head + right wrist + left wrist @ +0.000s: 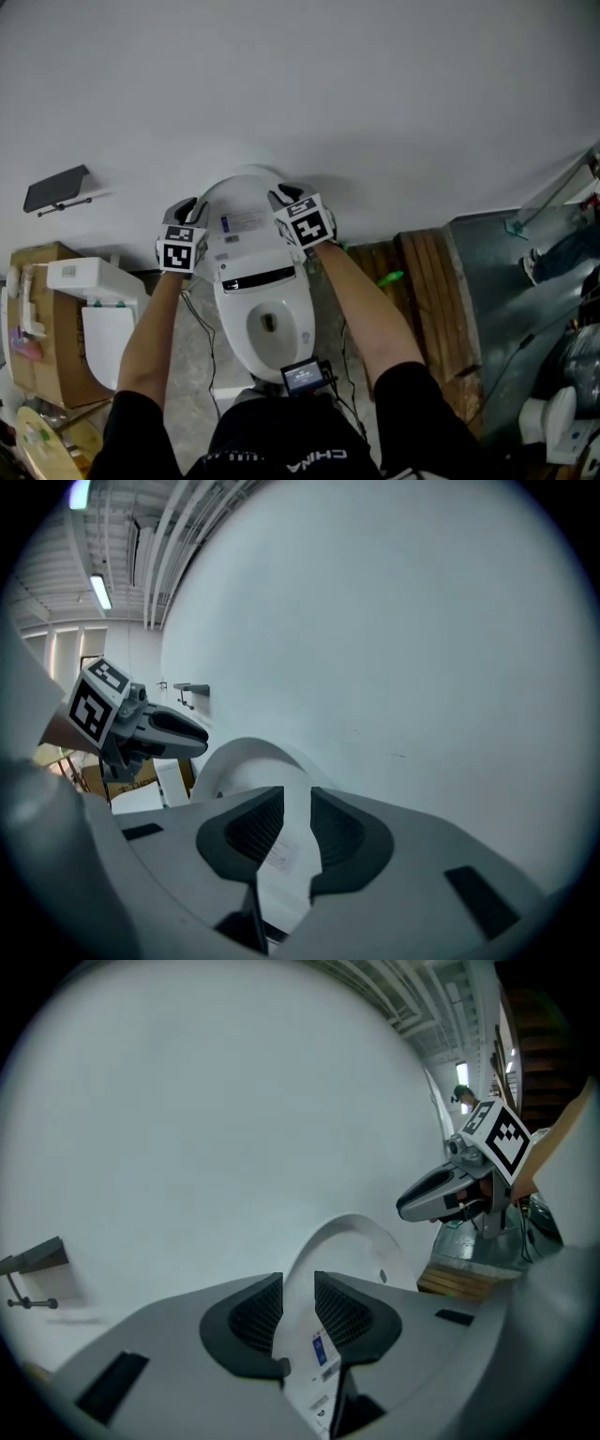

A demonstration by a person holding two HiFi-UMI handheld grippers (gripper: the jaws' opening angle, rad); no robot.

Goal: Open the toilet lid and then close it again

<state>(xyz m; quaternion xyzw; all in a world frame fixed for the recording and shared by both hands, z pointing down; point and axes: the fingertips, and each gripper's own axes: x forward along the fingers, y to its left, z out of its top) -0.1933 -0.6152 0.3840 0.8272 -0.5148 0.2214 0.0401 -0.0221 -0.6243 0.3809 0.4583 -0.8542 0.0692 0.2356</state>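
The white toilet lid [246, 217] stands raised, near the grey wall, over the open bowl [269, 326]. My left gripper [188, 210] is shut on the lid's left edge, and my right gripper [283, 196] is shut on its right edge. In the left gripper view the lid [354, 1246] runs edge-on between the dark pads [251, 1314] of the left gripper [298, 1312], with the right gripper [439, 1194] across from it. In the right gripper view the lid [246, 764] passes between the pads of the right gripper [297, 823], and the left gripper [176, 731] shows beyond.
The grey wall [356, 103] is close behind the lid. A cardboard box [42, 323] and a white toilet part [96, 281] stand at the left. A wooden pallet [427, 272] lies at the right. A small screen device [305, 375] sits at the bowl's front. A black shelf [56, 187] hangs on the wall.
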